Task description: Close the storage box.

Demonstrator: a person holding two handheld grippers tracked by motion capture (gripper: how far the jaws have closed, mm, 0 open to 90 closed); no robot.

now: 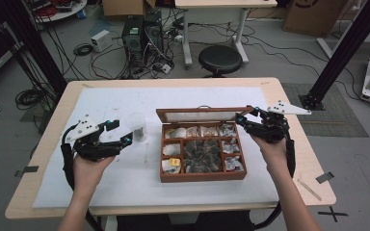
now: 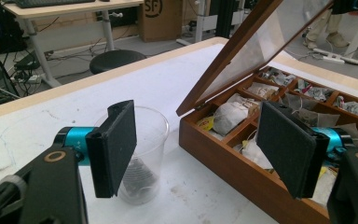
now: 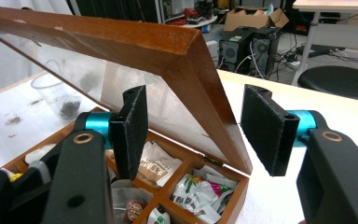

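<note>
A wooden tea box (image 1: 202, 177) sits mid-table on the white mat, its compartments holding several tea bags. Its glass-paned lid (image 1: 197, 111) is raised and tilted. My right gripper (image 1: 248, 118) is at the lid's right rear corner, open, and in the right gripper view the lid's wooden edge (image 3: 205, 93) runs between the jaws without either pad pressing on it. A clear plastic cup (image 1: 137, 126) with something dark at its bottom stands left of the box. My left gripper (image 1: 121, 133) is open just left of the cup (image 2: 142, 154), empty, with the box (image 2: 223, 163) beyond its right jaw.
The white mat (image 1: 125, 183) covers most of the light wooden table. A black stool (image 1: 220, 57), computer towers (image 1: 142, 33) and floor cables lie behind the table. A black frame post (image 1: 337, 53) rises at the back right.
</note>
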